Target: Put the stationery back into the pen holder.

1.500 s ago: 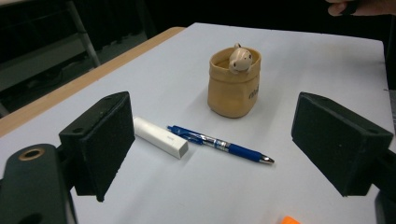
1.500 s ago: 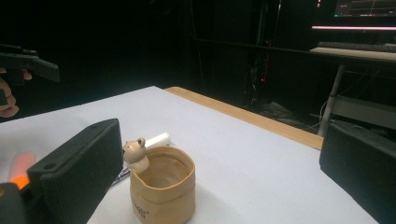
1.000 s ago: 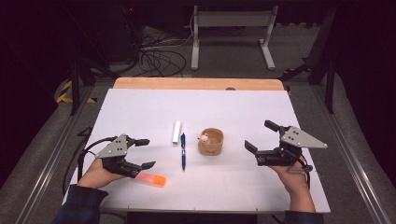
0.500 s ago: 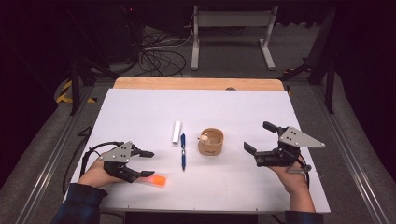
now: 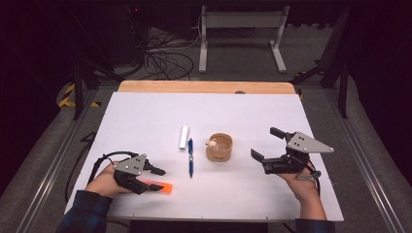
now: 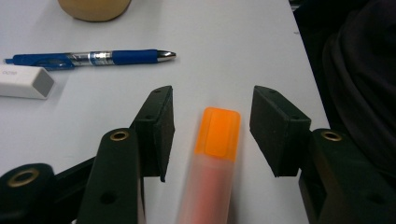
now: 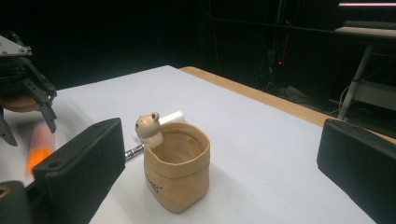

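The left gripper has just been closing around the orange highlighter, its pads not yet touching. Keep it centred and squeeze gently. The right gripper stands wide apart.

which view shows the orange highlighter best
The left gripper view: the orange highlighter lies close up between the left tongs, pads not touching it. In the high view it is a small orange bar at those tongs. The right gripper view shows it blurred at the left edge.
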A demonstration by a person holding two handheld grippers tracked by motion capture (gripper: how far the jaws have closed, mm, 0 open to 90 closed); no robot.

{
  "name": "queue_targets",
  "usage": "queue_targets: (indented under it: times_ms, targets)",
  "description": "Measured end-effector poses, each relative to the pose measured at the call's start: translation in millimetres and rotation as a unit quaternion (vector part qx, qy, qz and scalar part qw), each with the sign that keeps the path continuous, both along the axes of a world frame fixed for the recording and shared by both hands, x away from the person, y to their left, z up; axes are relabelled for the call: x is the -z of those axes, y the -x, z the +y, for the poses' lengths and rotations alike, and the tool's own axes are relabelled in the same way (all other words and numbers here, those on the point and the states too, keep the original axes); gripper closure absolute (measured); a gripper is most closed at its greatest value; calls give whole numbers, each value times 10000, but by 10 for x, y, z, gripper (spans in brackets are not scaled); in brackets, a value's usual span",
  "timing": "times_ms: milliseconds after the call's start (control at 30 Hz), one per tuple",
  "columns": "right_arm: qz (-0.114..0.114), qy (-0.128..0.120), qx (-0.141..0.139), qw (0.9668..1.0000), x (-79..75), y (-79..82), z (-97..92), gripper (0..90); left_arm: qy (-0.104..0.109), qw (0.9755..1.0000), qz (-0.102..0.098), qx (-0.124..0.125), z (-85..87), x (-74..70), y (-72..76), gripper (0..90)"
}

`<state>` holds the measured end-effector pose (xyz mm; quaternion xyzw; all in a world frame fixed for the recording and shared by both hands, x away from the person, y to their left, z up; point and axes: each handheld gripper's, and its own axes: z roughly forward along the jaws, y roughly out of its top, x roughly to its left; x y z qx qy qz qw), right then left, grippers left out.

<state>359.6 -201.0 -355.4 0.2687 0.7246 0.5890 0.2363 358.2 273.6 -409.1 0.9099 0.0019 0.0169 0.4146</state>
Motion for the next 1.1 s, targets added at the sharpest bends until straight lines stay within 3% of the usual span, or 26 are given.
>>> queue_targets:
  times_ms: [200,633,1100]
  targets:
    - [30,22,-45,10000,24,-11,30,15,-77,10000,15,60,-20,18,7,534]
    - [94,96,-166,9998,58,-20,101,15,-549,9981,71,259,-92,112,9,567]
    - [108,142,-173,9997,68,-24,117,17,-827,9964,11,199,-141,180,-6,565]
